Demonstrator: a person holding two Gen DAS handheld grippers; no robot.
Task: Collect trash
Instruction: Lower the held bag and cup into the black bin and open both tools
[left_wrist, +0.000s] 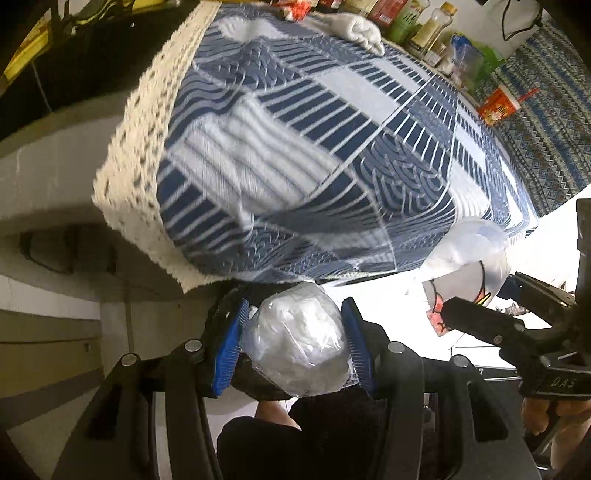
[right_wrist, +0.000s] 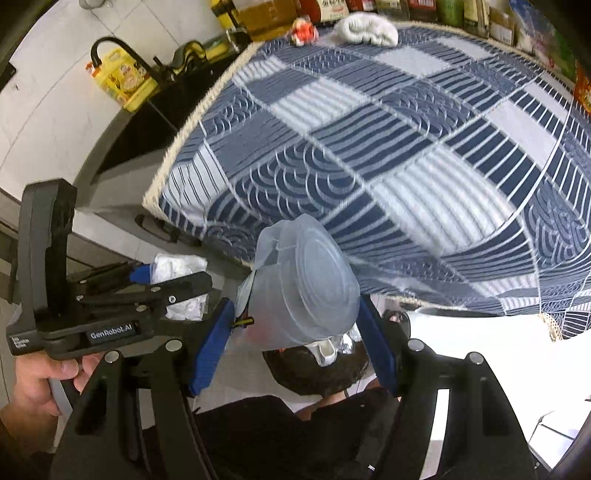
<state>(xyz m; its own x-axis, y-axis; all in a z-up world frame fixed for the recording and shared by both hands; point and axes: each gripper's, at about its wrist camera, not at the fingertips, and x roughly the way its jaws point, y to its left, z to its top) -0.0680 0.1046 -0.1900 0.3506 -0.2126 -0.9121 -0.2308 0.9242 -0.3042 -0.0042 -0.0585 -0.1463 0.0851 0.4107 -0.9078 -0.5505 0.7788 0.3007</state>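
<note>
Table (right_wrist: 388, 155) wears a blue-and-white patchwork cloth with a cream fringe (left_wrist: 136, 177) along its left edge. Left of it: black sink with faucet (right_wrist: 122, 55) and a yellow bottle (right_wrist: 123, 83) on white tile. Back edge is crowded with bottles (left_wrist: 417, 22); a white rolled towel (right_wrist: 365, 27) and a small red wrapper (right_wrist: 304, 31) lie just in front of them. Middle of the cloth is bare. Near edge drops to white floor. Left claw (left_wrist: 295, 341) grips a clear bag of white tissue (left_wrist: 299, 343), off the near edge. Right claw (right_wrist: 295, 325) clamps a frosted plastic cup (right_wrist: 306, 284), also past the near edge.
</note>
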